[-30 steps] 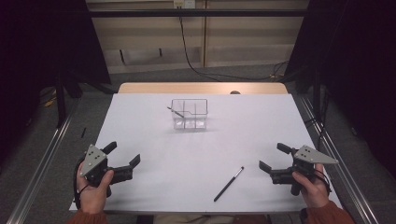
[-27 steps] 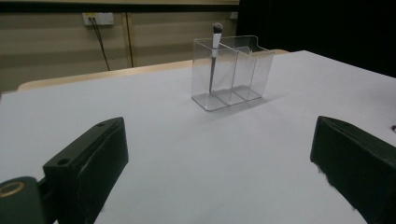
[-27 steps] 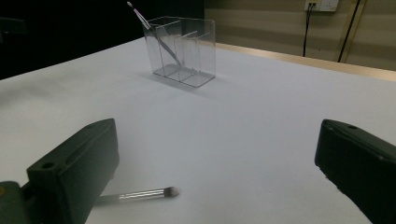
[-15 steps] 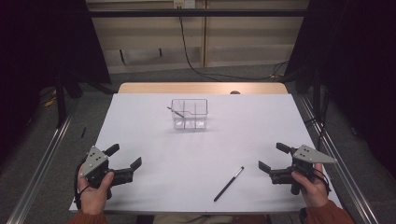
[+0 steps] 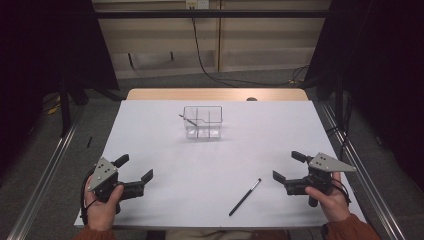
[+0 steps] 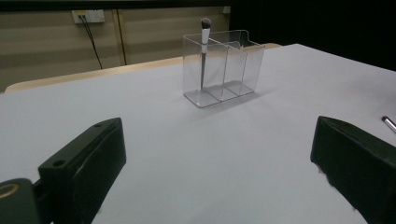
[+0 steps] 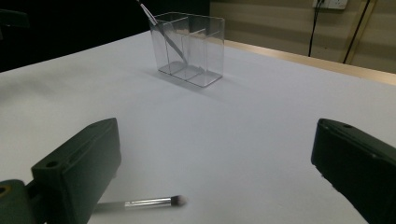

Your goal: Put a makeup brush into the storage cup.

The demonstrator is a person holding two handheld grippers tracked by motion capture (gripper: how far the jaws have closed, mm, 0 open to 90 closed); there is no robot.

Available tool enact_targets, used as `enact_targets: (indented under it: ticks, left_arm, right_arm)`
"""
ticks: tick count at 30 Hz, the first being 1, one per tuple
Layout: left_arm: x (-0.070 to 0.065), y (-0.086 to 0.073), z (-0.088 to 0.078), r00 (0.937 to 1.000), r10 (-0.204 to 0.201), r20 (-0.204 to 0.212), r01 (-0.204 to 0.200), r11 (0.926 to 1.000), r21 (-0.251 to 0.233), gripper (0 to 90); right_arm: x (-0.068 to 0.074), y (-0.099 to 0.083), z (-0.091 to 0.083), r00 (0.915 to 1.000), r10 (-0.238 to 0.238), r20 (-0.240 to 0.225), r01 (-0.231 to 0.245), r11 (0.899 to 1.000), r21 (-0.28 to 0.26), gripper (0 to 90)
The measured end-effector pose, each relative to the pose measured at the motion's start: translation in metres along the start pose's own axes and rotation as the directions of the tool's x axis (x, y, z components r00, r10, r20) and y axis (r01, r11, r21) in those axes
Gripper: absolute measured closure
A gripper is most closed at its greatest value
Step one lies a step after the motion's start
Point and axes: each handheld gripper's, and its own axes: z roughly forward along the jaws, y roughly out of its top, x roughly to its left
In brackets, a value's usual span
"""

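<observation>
Two wide-spread tools, left tool (image 5: 134,169) and right tool (image 5: 289,167), flank a loose brush (image 5: 245,197).

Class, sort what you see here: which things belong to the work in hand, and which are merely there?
In the job: brush on the table; clear organiser; brush standing in it; left gripper; right gripper.

Merely there: white table; wall cable; wall socket.

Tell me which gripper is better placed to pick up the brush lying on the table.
Right. The brush lies flat just beside the right gripper, whose jaws are open. The left gripper, also open, is at the far side of the table, so it would need a longer reach.
</observation>
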Motion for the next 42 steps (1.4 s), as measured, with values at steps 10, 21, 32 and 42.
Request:
enact_targets:
  ticks: [10,21,32,42]
  left_arm:
    - [0.000,-0.001,0.001,0.9999,-0.014,-0.001,0.014,0.9999,0.006,3.1]
    - [0.000,-0.001,0.002,0.9999,-0.013,0.006,0.013,0.9999,0.009,3.0]
    - [0.002,-0.001,0.000,0.9999,-0.014,-0.007,0.014,0.9998,0.011,3.0]
    - [0.000,-0.001,-0.002,1.0000,-0.007,-0.001,0.007,0.9998,0.016,3.0]
  right_arm:
    - [0.001,0.021,0.018,0.9936,-0.058,-0.097,0.064,0.996,0.056,1.5]
    - [-0.001,0.041,0.050,0.9751,-0.072,-0.209,0.110,0.979,0.173,2.6]
    - [0.004,0.051,0.067,0.9663,-0.105,-0.235,0.152,0.970,0.191,1.8]
    - [0.008,0.056,0.079,0.9449,-0.117,-0.306,0.208,0.936,0.284,3.5]
